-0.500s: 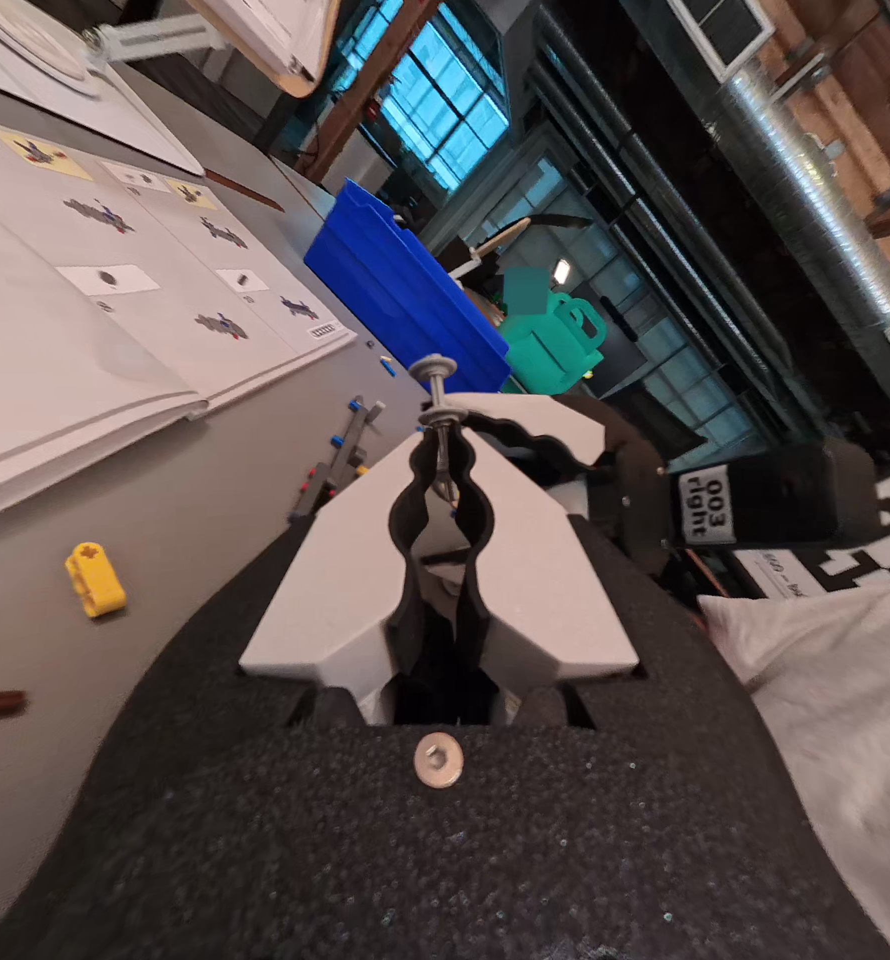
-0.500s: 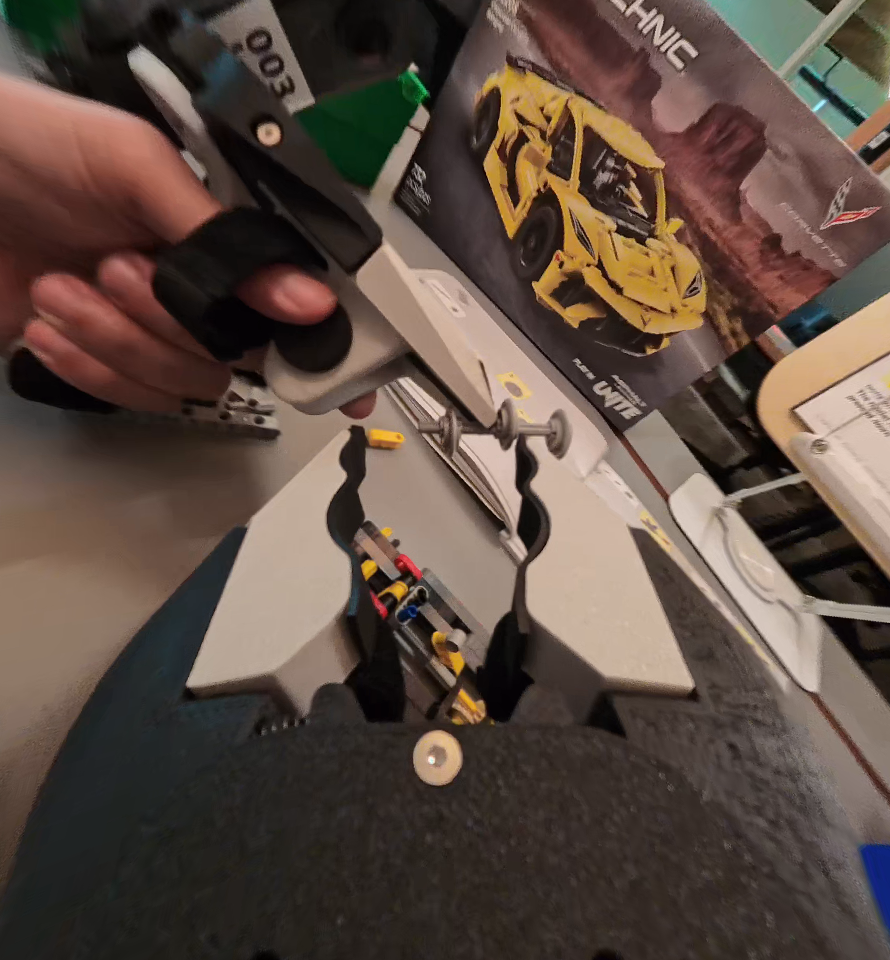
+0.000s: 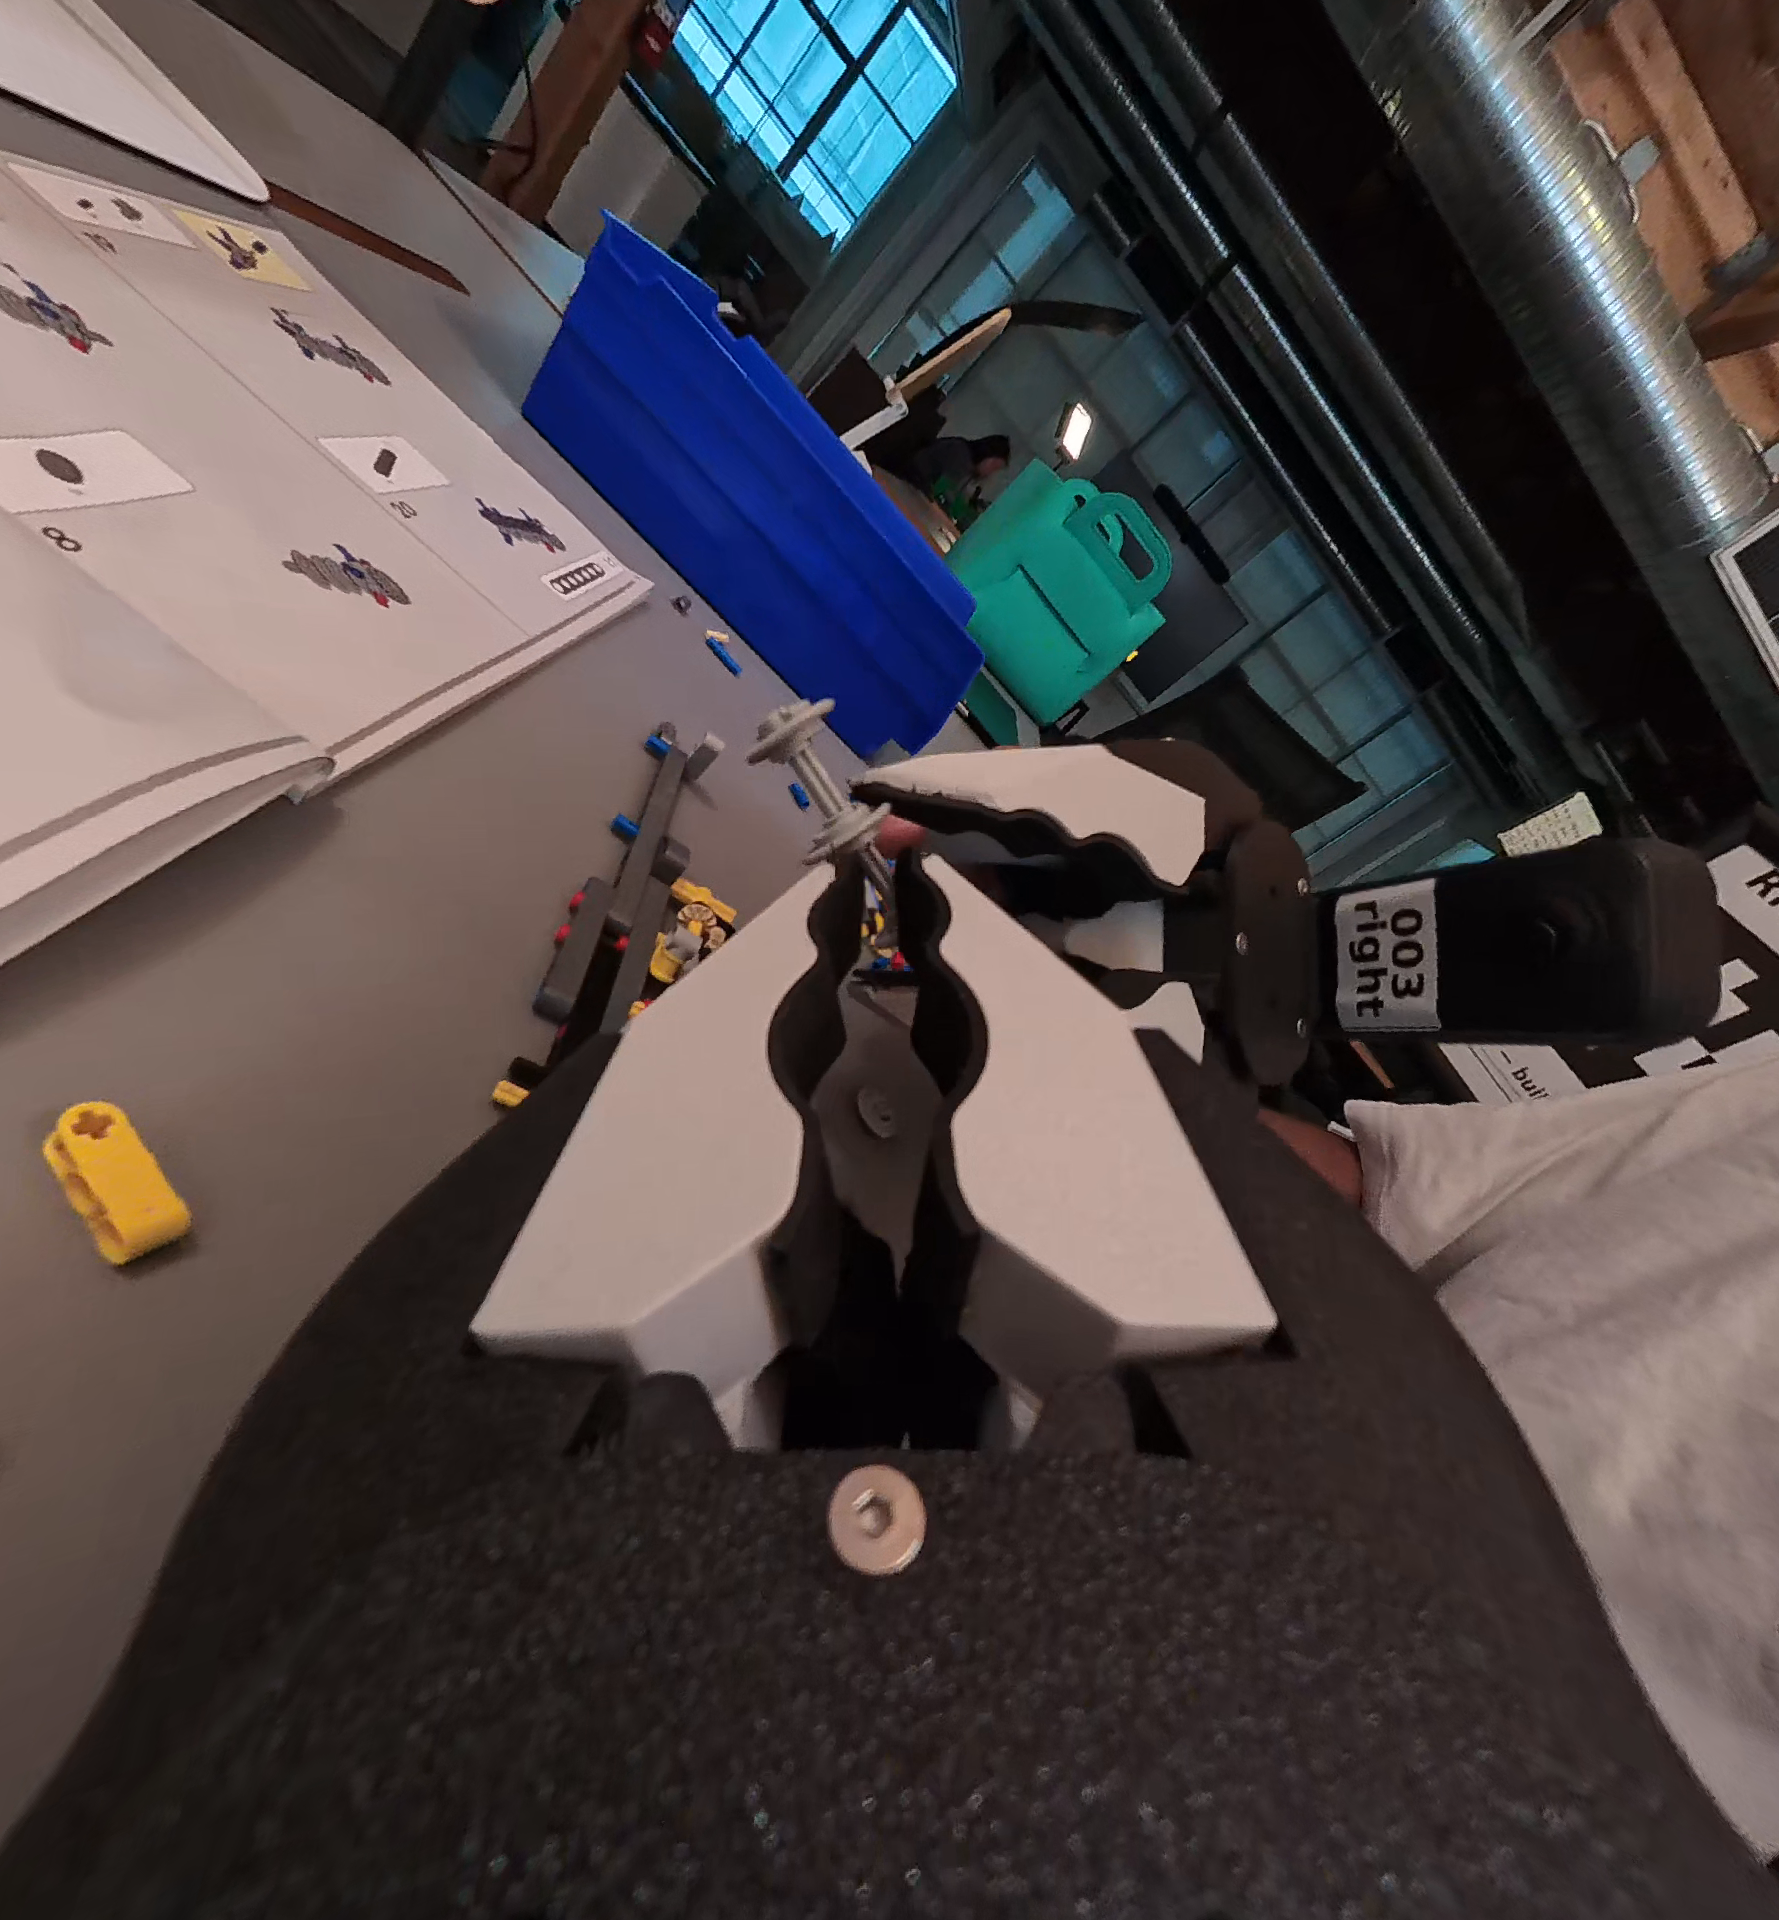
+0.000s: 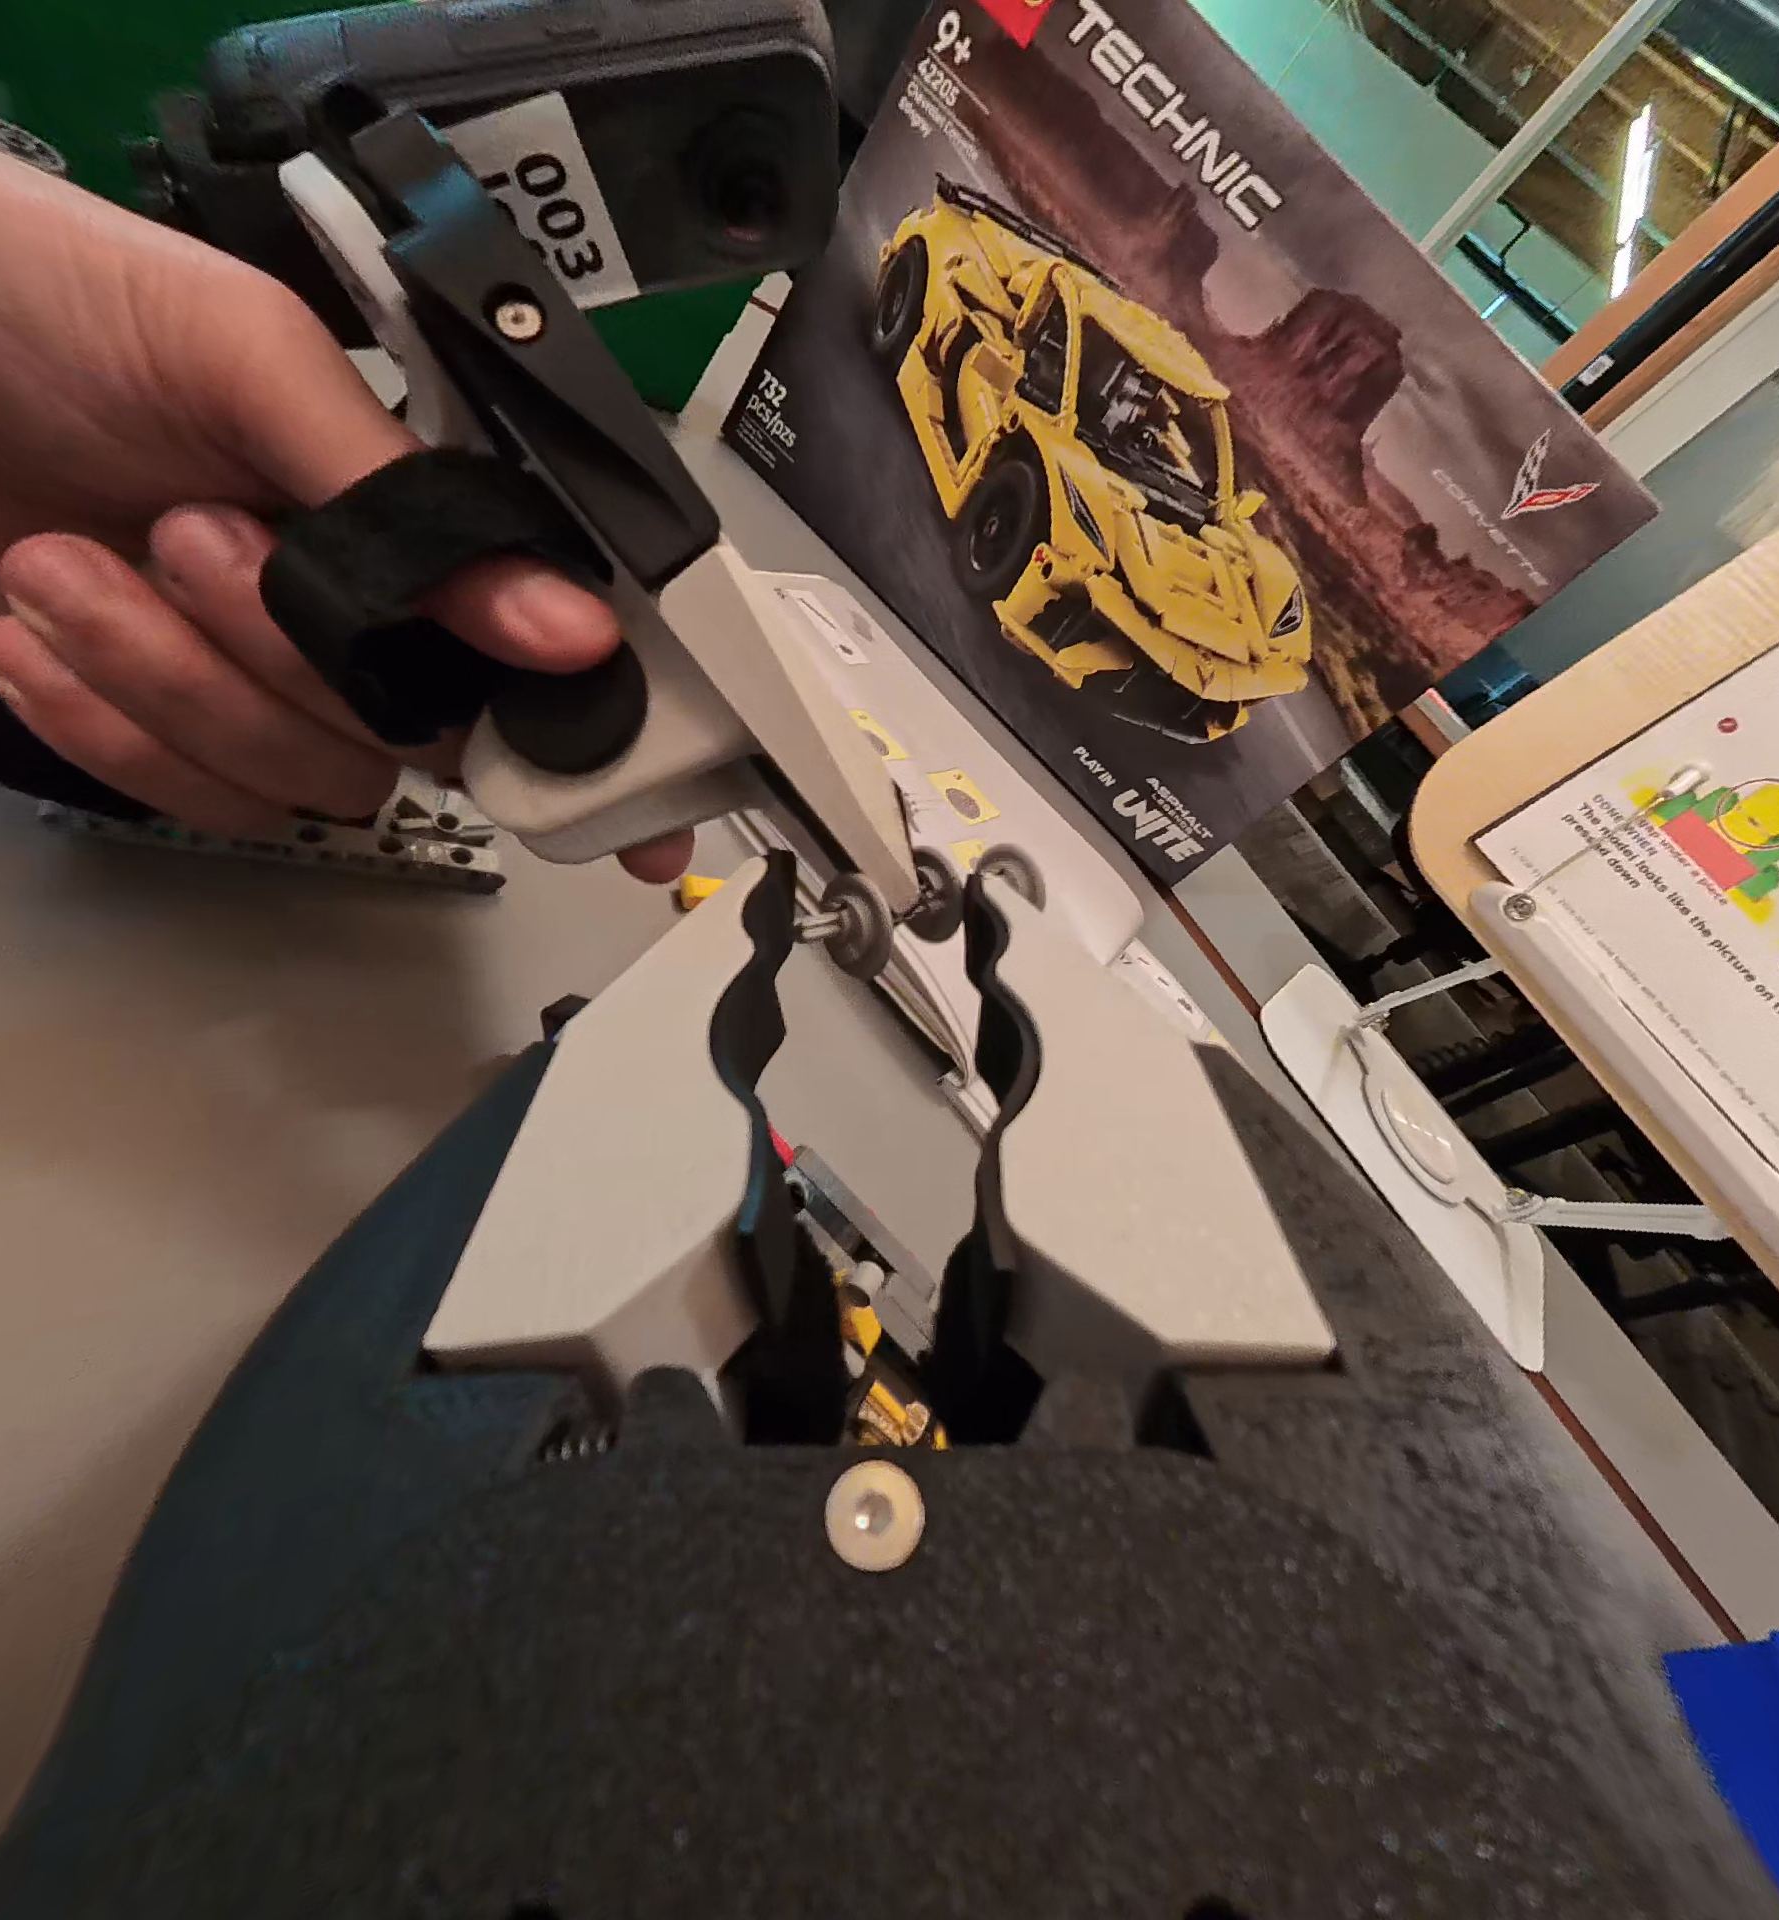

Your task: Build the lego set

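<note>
Printed writing is borne by the dark cardboard box with a yellow car picture (image 4: 1176, 436), the white labels on both black gripper bodies (image 3: 1384, 966), the open white instruction booklet (image 3: 241, 499) and a white sheet on a wooden board (image 4: 1716, 862).

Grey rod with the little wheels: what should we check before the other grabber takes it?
1. Left gripper is shut on the rod: ok.
2. Right gripper is open: ok.
3. The rod passes between the right gripper's fingertips: ok.
4. Three discs sit on the rod: ok.
5. The right gripper would close on bare rod, not on a disc: cannot tell.
6. The half-built model lies below, apart from both grippers: ok.
</note>
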### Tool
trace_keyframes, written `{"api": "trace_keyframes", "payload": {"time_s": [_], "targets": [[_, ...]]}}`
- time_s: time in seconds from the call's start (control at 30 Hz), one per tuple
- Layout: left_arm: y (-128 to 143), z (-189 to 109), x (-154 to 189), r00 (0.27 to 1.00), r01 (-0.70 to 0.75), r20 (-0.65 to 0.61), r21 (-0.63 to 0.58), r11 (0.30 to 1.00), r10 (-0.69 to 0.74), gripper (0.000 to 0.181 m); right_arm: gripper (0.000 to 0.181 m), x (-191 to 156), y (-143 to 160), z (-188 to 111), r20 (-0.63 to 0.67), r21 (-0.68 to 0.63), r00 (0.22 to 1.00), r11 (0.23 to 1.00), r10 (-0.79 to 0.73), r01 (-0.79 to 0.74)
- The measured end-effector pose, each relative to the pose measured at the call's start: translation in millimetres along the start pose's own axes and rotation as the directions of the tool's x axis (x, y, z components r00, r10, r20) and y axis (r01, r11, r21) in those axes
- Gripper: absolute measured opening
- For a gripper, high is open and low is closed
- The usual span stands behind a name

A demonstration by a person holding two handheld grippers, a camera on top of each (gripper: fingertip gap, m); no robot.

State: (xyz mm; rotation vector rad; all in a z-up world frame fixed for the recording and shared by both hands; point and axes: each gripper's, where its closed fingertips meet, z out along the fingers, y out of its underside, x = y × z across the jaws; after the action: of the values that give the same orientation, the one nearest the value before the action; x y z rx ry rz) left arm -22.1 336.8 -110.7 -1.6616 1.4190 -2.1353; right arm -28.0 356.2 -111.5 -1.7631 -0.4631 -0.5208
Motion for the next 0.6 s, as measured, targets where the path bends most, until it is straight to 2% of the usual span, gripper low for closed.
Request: {"api": "trace_keyframes", "payload": {"time_s": [0.13,0.2,0.27,0.43,0.53,0.6], "targets": [[3.6,0.7,2.5,0.996,0.069,-0.052,-0.021,0.997,-0.07,0.005,0.031,-3.0,-0.9,-2.1,0.017,0.029,1.0,1.0,-0.007,0.006],[4.2,0.1,9.4,0.982,0.136,-0.124,-0.034,0.99,-0.14,0.005,0.029,-2.0,-5.8,-4.8,-0.009,0.069,0.998,0.996,-0.061,0.062],[6.0,0.5,11.7,0.977,0.154,-0.144,-0.047,0.987,-0.159,0.003,0.027,-2.0,-7.7,-6.0,-0.025,0.083,0.994,0.991,-0.104,0.106],[4.2,-3.7,-0.9,1.0,0.015,-0.02,-0.043,0.999,-0.016,0.002,0.031,-4.8,-5.5,-7.8,0.045,0.067,0.999,0.998,-0.017,0.014],[7.6,-9.3,-4.7,0.976,-0.196,0.07,-0.124,0.973,0.206,0.002,0.04,-6.8,5.1,-7.3,0.098,-0.007,0.995,0.999,-0.031,0.031],[13.2,-9.7,-5.2,0.958,-0.253,0.089,-0.174,0.952,0.271,0.002,0.041,-14.2,9.2,-4.9,0.143,-0.05,0.987,0.996,-0.07,0.078]]}}
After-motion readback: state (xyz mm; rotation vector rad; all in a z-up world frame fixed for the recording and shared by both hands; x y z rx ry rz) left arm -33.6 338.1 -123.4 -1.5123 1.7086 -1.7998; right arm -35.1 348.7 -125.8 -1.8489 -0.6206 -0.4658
